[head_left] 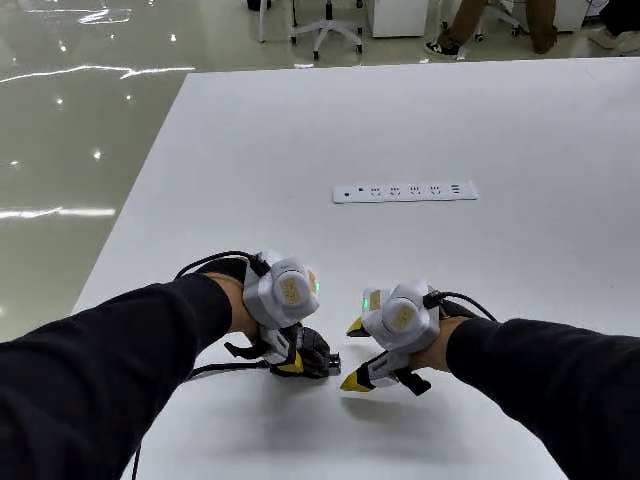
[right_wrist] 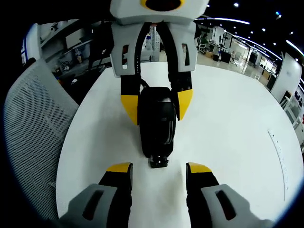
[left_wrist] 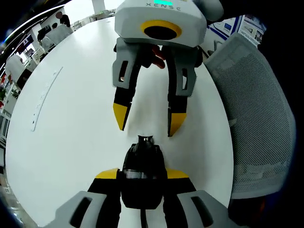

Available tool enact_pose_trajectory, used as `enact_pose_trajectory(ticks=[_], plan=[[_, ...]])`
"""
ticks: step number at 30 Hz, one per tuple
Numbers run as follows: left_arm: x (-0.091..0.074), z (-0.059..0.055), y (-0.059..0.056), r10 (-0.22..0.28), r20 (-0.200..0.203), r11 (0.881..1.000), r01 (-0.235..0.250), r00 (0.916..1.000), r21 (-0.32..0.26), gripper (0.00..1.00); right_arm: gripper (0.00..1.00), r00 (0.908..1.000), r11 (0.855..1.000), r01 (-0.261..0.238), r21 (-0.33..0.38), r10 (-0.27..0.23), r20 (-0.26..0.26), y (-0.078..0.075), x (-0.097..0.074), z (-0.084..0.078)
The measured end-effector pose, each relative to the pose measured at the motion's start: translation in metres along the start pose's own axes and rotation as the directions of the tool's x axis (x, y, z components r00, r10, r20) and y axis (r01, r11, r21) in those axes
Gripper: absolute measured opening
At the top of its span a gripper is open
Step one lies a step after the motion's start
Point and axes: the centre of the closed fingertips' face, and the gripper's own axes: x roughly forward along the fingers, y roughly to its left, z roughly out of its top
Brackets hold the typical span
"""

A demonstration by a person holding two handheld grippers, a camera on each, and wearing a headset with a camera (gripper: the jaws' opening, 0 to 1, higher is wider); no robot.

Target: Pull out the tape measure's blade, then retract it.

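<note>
Your left hand-held gripper [left_wrist: 142, 175] is clamped on the black case of the tape measure [right_wrist: 156, 124], a jaw on each side, low over the table [head_left: 400, 130]. The blade's end tab [left_wrist: 145, 139] sticks out of the case's front, pointing straight at your right hand-held gripper [left_wrist: 148, 119]. That one has its jaws apart and nothing in them. Its tips sit just short of the tab, and the gap lines up with it.

No blade is out yet, so I judge the pull has not begun. The tab is small, and that is the main risk. If you close the right jaws too early, or slightly off line, they will meet on air or nudge the case round in the left grip. Pull at an angle and the case may twist or slide between the left jaws. Later, letting go of the tab outright would likely let the blade whip back hard.
</note>
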Motion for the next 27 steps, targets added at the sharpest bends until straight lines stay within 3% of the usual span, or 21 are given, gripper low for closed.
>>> enact_pose_trajectory(ticks=[7,11,14,17,21,27], plan=[[0.003,-0.001,0.001,0.024,-0.017,1.0,-0.024,0.9996,0.007,0.3,0.25,0.9991,0.999,-0.018,-0.046,0.016,-0.039,0.004,0.016,-0.004],[0.003,-0.001,0.002,0.019,-0.015,1.0,-0.019,0.9997,0.009,0.31,0.12,0.9991,0.998,0.002,-0.069,-0.005,-0.043,-0.002,0.019,-0.001],[0.004,-0.001,0.003,0.02,-0.007,1.0,-0.02,0.9998,0.008,0.31,0.12,0.9986,0.998,-0.02,-0.066,0.017,-0.051,-0.003,0.021,0.0],[0.005,-0.001,0.003,0.032,0.002,0.999,-0.033,0.9995,0.01,0.31,0.12,0.9973,0.998,-0.035,0.049,0.038,-0.063,-0.002,0.022,-0.003],[0.004,-0.002,0.004,0.047,0.023,0.999,-0.047,0.9986,0.004,0.31,0.09,0.9982,0.999,-0.039,0.017,0.039,-0.045,-0.002,0.021,-0.003],[0.003,-0.004,0.006,0.027,0.022,0.999,-0.026,0.9994,-0.02,0.32,0.09,0.998,0.998,-0.037,0.059,0.04,-0.049,-0.003,0.019,-0.005]])
